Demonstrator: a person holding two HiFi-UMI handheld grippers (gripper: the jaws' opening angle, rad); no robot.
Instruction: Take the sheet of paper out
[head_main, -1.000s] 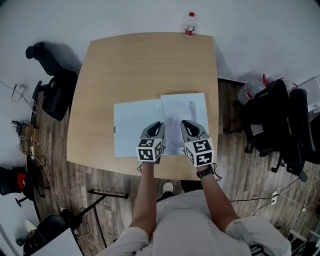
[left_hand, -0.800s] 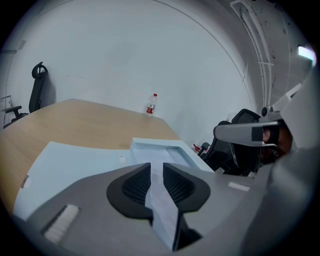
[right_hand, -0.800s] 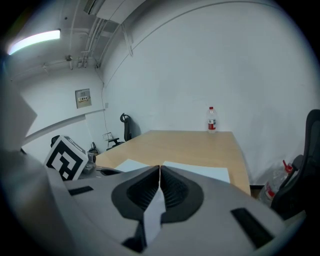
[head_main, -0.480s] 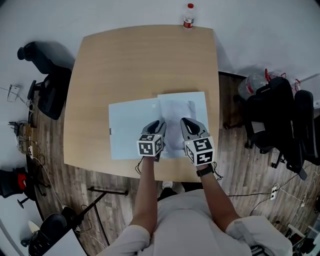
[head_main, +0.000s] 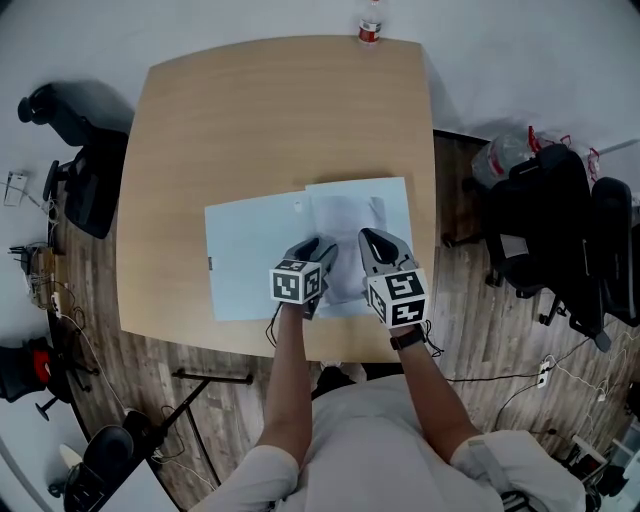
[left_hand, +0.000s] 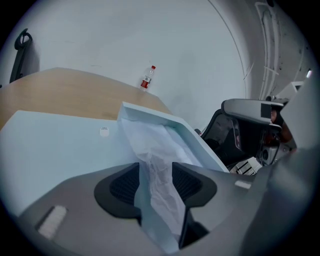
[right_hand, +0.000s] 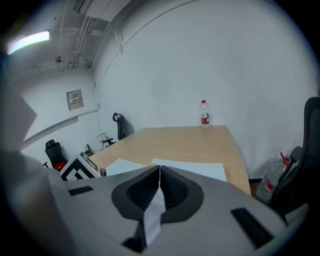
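Note:
A pale blue folder (head_main: 250, 255) lies open on the wooden table (head_main: 260, 120). Its right half holds a crumpled white sheet of paper (head_main: 345, 225). In the left gripper view the folder's right flap (left_hand: 165, 120) stands lifted, with the white paper (left_hand: 157, 150) under it. My left gripper (left_hand: 156, 182) has its jaws opening. The paper's near end lies between them, and the pads are not pressing on it. My right gripper (right_hand: 160, 187) is shut on a thin pale edge, seemingly the lifted flap. Both grippers (head_main: 318, 255) (head_main: 375, 245) sit at the folder's near edge.
A plastic bottle (head_main: 370, 30) with a red label stands at the table's far edge. Black office chairs (head_main: 560, 240) crowd the right side and another (head_main: 85, 170) is at the left. Cables and stands lie on the wood floor (head_main: 180, 370).
My left gripper has sunk toward the folder and its jaws have spread around the paper's near end. My right gripper has dropped slightly, still shut.

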